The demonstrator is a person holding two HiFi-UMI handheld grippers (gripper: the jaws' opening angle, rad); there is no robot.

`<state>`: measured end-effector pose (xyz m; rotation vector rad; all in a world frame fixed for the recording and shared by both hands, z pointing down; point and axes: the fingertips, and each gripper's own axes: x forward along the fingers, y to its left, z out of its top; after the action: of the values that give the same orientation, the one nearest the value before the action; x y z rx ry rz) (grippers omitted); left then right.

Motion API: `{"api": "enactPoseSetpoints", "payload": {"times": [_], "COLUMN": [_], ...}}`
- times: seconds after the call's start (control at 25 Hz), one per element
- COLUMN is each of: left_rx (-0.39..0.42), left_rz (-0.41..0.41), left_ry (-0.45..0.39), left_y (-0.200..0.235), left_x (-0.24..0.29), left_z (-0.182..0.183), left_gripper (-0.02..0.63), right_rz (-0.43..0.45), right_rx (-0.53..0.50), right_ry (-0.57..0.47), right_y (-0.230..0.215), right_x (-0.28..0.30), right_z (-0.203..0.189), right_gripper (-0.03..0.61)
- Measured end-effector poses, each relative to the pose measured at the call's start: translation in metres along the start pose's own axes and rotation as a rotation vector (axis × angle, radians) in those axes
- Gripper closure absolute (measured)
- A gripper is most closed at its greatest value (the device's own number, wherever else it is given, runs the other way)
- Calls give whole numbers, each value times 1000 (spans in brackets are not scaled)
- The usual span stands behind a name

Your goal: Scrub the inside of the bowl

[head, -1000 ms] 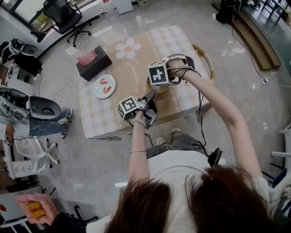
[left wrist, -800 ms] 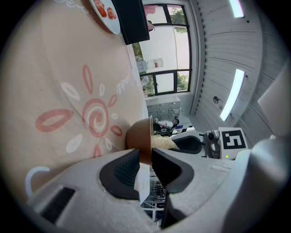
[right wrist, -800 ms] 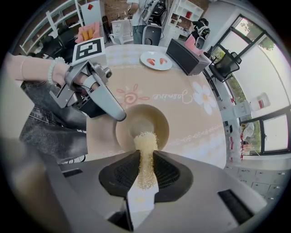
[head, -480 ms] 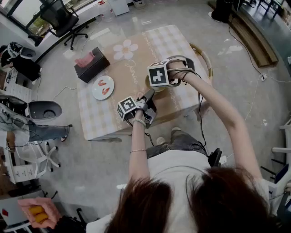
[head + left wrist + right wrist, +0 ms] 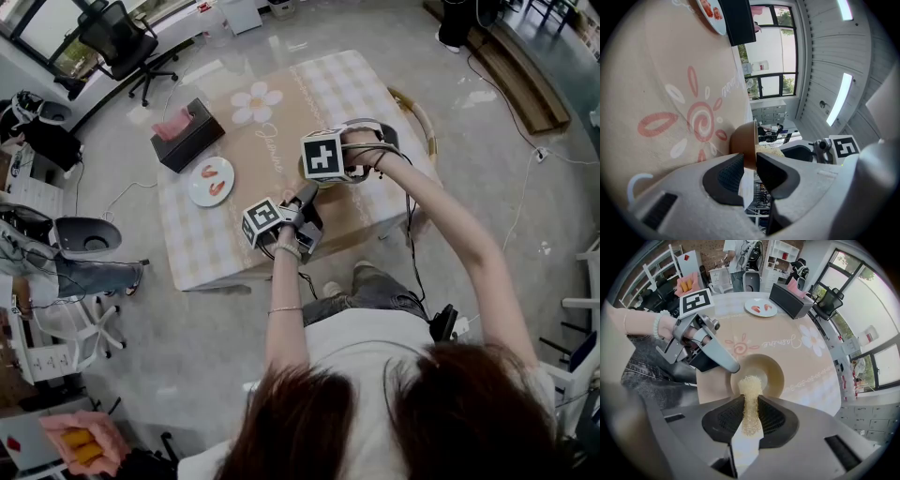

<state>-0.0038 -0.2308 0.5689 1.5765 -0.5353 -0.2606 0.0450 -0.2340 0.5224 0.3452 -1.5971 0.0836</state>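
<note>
Bowl (image 5: 774, 373): centre of right gripper view, near front edge of table (image 5: 216, 239).
Left gripper (image 5: 750, 159): clamped on bowl rim.
Right gripper (image 5: 750, 401): pinching mesh scrubber (image 5: 750, 383), tip inside bowl.
Risk: hard scrubbing may tip bowl out of rim grip; thinly held scrubber may slip free.

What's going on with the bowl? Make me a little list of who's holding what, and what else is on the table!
bowl: tan, sitting on the table
left gripper: shut on the bowl's rim
right gripper: shut on a scrubber, pointing down into the bowl
also on the table: plate, black tissue box
</note>
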Motion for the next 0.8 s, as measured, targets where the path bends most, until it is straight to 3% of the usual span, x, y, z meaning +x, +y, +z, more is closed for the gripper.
{"api": "enactPoseSetpoints", "payload": {"times": [0.8], "left_rx": [50], "left_rz": [-15], "left_ry": [36], "left_y": [-6], "left_x": [-4], "left_z": [-5], "left_gripper": [522], "right_rz": [36], "right_rx": [75], "right_ry": [-58], "right_y": [12], "right_x": [-2], "right_z": [16], "right_gripper": [500]}}
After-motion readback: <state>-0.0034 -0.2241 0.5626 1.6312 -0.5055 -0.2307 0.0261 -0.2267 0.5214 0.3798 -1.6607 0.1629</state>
